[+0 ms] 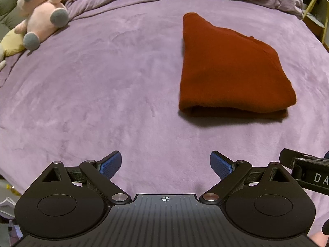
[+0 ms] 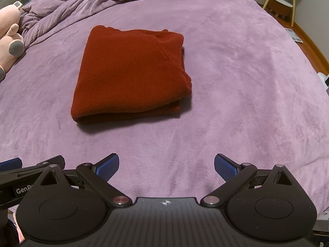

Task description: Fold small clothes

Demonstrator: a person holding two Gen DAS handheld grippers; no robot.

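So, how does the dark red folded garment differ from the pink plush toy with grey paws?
The dark red folded knit garment lies flat in neat layers near the middle of the purple bed cover; the pink plush toy with grey paws is bulky and sits at the cover's far left edge. The garment is one colour; the toy is two. Both rest on the cover, away from either gripper's fingers.

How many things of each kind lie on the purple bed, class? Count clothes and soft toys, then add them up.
Clothes: 1, the folded red garment.
Soft toys: 2, a pink toy and a yellow toy partly hidden beside it.
Total: 3.
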